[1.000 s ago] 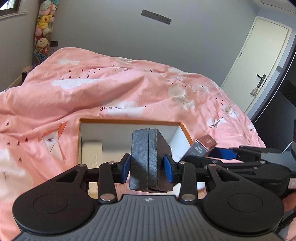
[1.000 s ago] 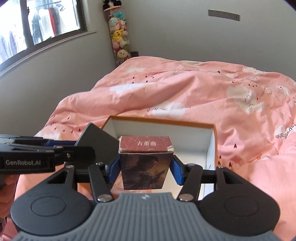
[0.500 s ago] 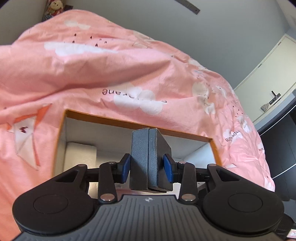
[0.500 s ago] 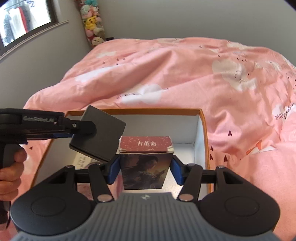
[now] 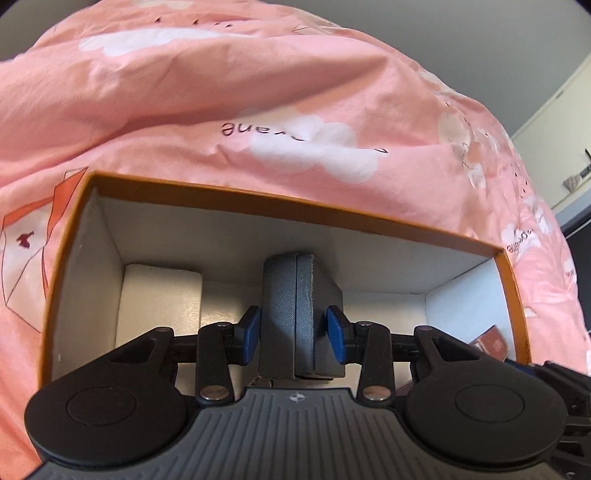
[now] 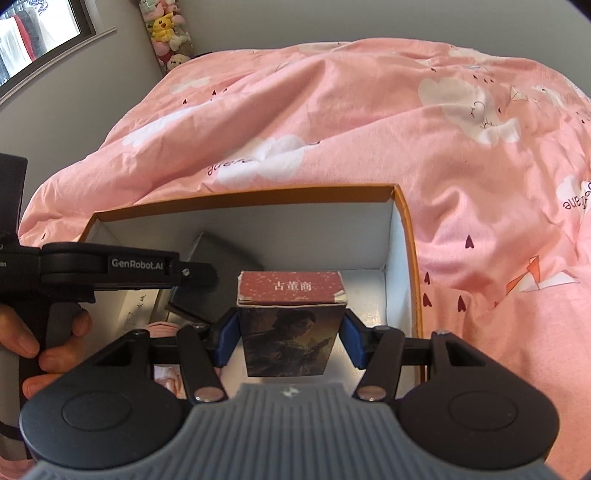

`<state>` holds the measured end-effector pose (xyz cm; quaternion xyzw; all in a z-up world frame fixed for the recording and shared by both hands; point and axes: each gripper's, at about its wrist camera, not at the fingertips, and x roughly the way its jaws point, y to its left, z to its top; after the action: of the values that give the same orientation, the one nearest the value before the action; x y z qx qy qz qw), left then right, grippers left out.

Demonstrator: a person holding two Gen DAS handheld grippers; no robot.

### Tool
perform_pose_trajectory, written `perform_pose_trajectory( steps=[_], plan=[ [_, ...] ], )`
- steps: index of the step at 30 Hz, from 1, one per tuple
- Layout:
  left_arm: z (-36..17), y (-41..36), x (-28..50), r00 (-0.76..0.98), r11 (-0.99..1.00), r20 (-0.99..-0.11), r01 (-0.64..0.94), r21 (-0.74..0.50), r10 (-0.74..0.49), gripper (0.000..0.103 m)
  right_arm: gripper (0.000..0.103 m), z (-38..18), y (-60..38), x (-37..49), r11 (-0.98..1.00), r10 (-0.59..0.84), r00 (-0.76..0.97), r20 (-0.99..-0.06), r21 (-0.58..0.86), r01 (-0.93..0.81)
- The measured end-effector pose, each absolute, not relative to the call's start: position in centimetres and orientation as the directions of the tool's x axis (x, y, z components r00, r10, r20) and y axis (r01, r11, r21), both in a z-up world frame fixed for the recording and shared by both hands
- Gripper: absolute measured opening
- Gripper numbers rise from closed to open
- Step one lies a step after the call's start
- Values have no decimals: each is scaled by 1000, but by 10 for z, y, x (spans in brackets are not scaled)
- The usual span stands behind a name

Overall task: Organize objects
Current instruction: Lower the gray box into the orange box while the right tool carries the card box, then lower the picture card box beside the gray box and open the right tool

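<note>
An orange-rimmed box with white inner walls (image 5: 280,206) lies open on the pink bed; it also shows in the right wrist view (image 6: 258,195). My left gripper (image 5: 293,330) is shut on a dark grey case (image 5: 295,306) and holds it down inside the box. In the right wrist view the left gripper (image 6: 177,271) reaches in from the left with the grey case (image 6: 218,254). My right gripper (image 6: 290,338) is shut on a dark red book (image 6: 291,314), held over the box's right part. The red book's corner shows in the left wrist view (image 5: 489,341).
A white block (image 5: 159,299) lies in the box's left part. A pink duvet (image 6: 369,122) with white clouds surrounds the box. Plush toys (image 6: 166,33) hang in the far corner beside a window (image 6: 37,33). A door (image 5: 569,147) is at the right.
Both grippers have moved forward and down toward the box. The grey case has gone from above the rim to inside the box. The red book has come closer over the box's right side.
</note>
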<state>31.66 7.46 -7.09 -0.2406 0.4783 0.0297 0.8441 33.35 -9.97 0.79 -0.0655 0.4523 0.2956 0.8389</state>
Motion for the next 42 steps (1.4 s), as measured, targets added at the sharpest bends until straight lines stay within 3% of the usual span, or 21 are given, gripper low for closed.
perform_pose_trajectory(
  steps=[8,22,29,42],
  plan=[
    [-65,77,316,487,933,-873,-295,-206,-39,45,59,6,-90,342,822,417,409,-812,145,-550],
    [-45,82,301,526,949,-847,-224,-222,-74,45,59,-9,-50,362,830,354,344,-870,123,-544],
    [-46,83,294,518,956,-851,-196,-216,-86,24,59,-16,-39,381,861,361,328,-873,176,-477],
    [-52,82,291,511,955,-853,-189,-231,-105,23,59,-28,-37,390,867,397,279,-874,257,-427]
  ],
)
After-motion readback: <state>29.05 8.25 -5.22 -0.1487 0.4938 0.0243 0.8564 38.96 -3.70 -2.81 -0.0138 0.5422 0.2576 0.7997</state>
